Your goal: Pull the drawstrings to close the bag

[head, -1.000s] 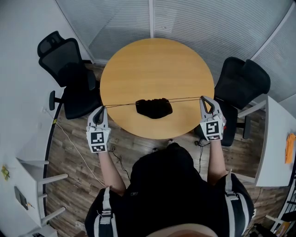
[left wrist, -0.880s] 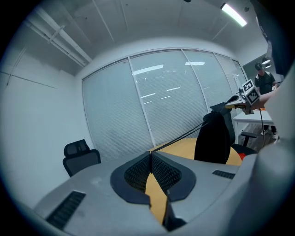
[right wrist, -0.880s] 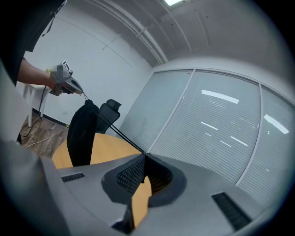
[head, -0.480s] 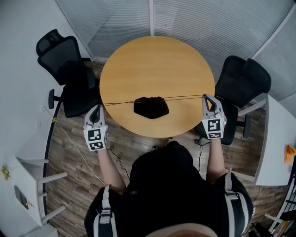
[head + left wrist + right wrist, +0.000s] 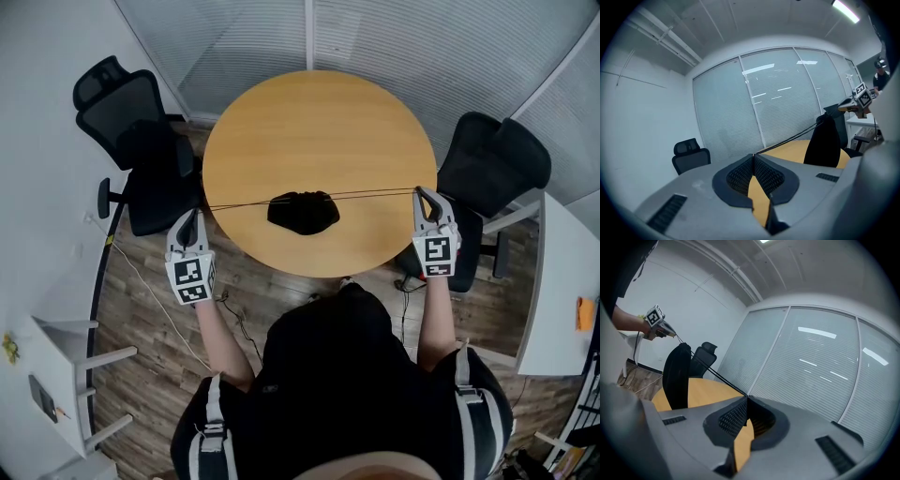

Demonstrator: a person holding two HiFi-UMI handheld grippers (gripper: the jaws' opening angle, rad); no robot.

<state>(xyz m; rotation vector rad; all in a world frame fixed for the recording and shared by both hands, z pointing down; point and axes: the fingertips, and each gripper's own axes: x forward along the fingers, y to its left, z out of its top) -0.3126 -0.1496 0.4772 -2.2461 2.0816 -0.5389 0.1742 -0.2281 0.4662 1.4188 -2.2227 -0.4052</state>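
Drawstring [image 5: 242, 204] ends out of sight within closed jaws; orange object [image 5: 587, 314] indistinct.

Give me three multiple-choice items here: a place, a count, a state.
1. Where is the black bag? A over the round table; B on a chair; C on the floor.
2. How many office chairs show? A one; B two; C four.
3. The left claw and right claw are: A wide open; B each shut on a drawstring; C empty.
1 A: it sits between the claws, over the tabletop.
2 B: one flanks each side.
3 B: pads meet on the taut cord.
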